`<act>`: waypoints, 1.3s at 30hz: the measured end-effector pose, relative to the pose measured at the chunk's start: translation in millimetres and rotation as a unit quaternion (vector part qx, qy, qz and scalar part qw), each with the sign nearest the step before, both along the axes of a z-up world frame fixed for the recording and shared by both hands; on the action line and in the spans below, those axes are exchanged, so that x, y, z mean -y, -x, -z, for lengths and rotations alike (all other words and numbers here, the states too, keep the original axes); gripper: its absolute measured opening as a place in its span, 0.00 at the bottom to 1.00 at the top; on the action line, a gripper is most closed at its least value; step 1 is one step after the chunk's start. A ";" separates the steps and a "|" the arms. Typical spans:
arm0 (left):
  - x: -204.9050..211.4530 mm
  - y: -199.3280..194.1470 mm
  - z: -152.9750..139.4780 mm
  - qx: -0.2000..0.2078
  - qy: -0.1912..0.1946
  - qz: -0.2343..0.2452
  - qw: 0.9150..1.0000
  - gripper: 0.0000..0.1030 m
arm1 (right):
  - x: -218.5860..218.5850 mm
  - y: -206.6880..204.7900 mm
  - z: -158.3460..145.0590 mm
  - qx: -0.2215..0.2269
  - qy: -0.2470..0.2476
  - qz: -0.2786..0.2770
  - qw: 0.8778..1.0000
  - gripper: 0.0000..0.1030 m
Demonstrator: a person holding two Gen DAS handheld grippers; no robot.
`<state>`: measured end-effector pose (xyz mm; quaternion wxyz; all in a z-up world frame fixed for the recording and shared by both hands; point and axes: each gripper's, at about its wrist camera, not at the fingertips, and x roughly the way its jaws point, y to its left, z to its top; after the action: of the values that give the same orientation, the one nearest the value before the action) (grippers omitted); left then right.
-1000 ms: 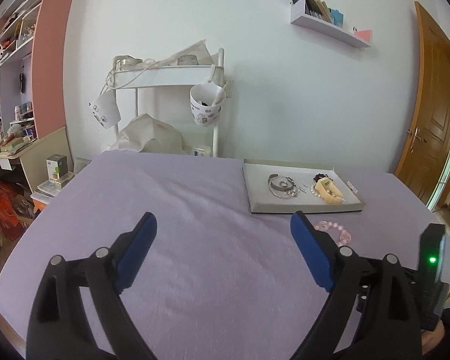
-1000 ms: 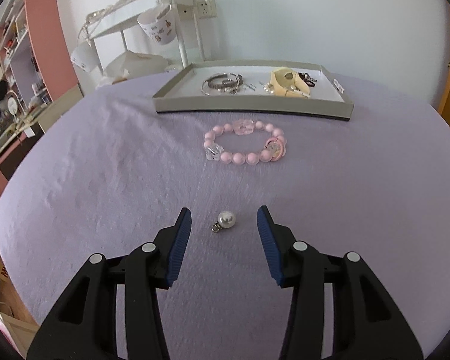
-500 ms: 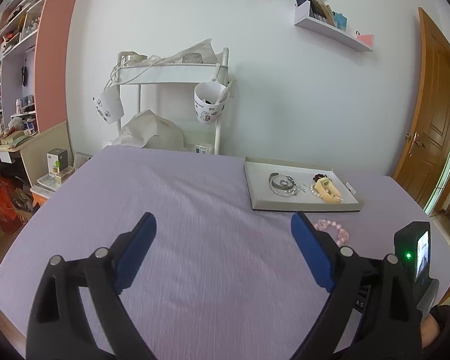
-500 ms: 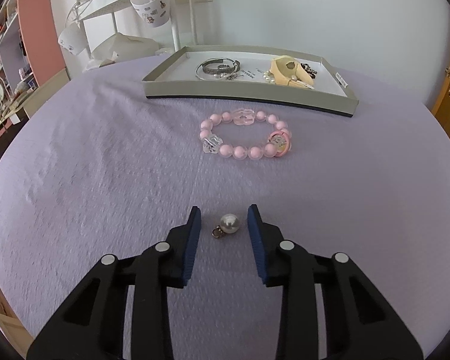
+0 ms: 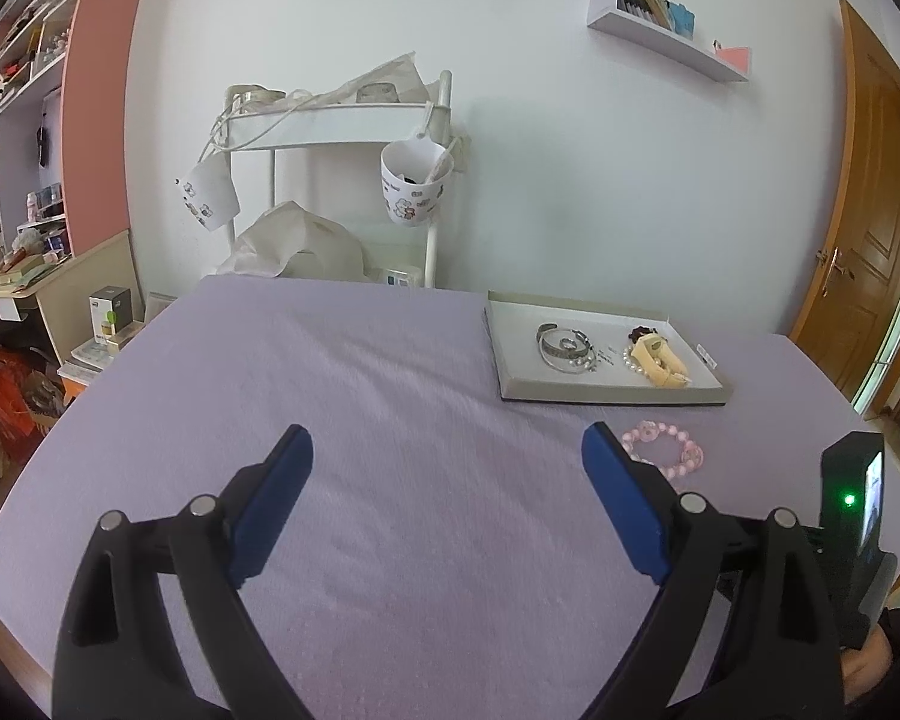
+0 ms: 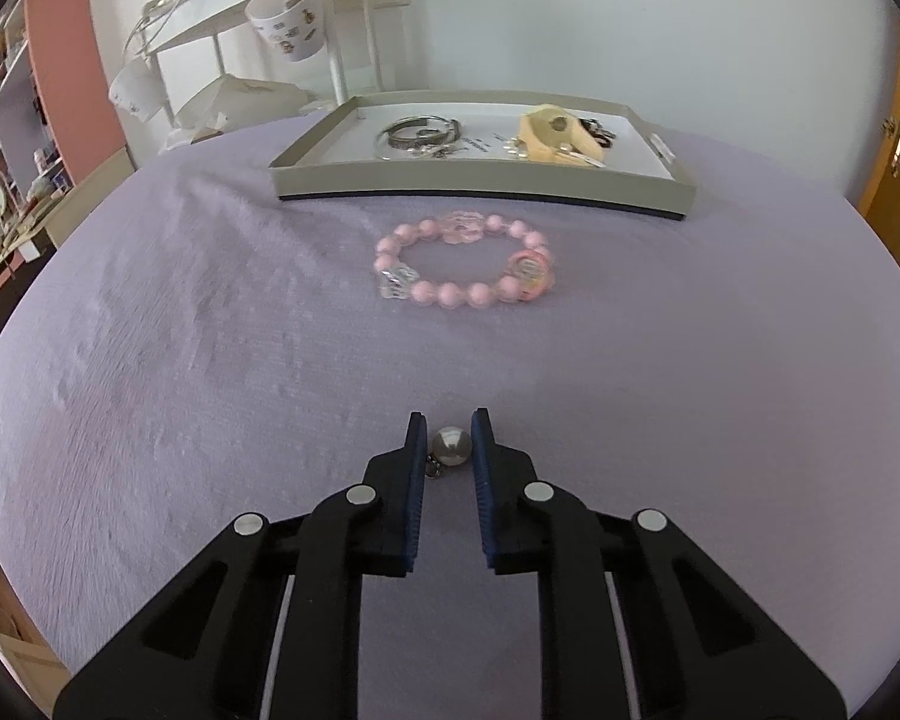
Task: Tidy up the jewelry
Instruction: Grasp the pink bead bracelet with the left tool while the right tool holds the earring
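A small pearl pendant (image 6: pixel 451 445) with a metal loop lies on the purple cloth between the blue fingertips of my right gripper (image 6: pixel 449 429); the jaws have closed to the pearl's sides. A pink bead bracelet (image 6: pixel 463 267) lies beyond it, in front of a grey tray (image 6: pixel 480 189) that holds silver bangles (image 6: pixel 417 133) and a cream piece with pearls (image 6: pixel 555 135). My left gripper (image 5: pixel 447 450) is wide open and empty above bare cloth. The bracelet (image 5: pixel 666 450) and the tray (image 5: pixel 612 396) show to its right.
The purple-covered table (image 5: pixel 360 396) fills both views. A white trolley (image 5: pixel 342 180) with hanging cups stands behind it against the wall. Cluttered shelves stand at the left, a wooden door (image 5: pixel 870 228) at the right. The right gripper's camera unit (image 5: pixel 852 516) shows at the lower right.
My right gripper's jaws have narrowed from wide open to closed around the pearl pendant. The left gripper has stayed open and has drifted only slightly.
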<state>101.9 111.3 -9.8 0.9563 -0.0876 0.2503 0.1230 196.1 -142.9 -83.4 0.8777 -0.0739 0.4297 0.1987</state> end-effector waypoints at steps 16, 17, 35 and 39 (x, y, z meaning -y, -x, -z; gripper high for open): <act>101.1 -111.9 60.7 -0.098 0.010 0.084 0.992 0.90 | 90.2 -21.4 -28.3 0.022 -0.047 0.066 0.996 0.15; 105.6 -119.5 63.8 -0.103 0.007 0.085 0.991 0.90 | 94.5 -23.0 -29.3 0.023 -0.048 0.068 0.996 0.15; 132.7 -195.2 101.4 -0.176 -0.009 0.107 0.979 0.16 | 102.6 -46.2 -34.4 0.032 -0.075 0.054 0.995 0.16; 134.5 -189.9 100.3 -0.175 -0.011 0.107 0.979 0.13 | 100.4 -44.4 -36.4 0.033 -0.078 0.051 0.995 0.16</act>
<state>291.8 -23.1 -110.1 0.9063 -0.0271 0.4203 0.0362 240.5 -243.3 -46.9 0.9036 0.0099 0.3867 0.1840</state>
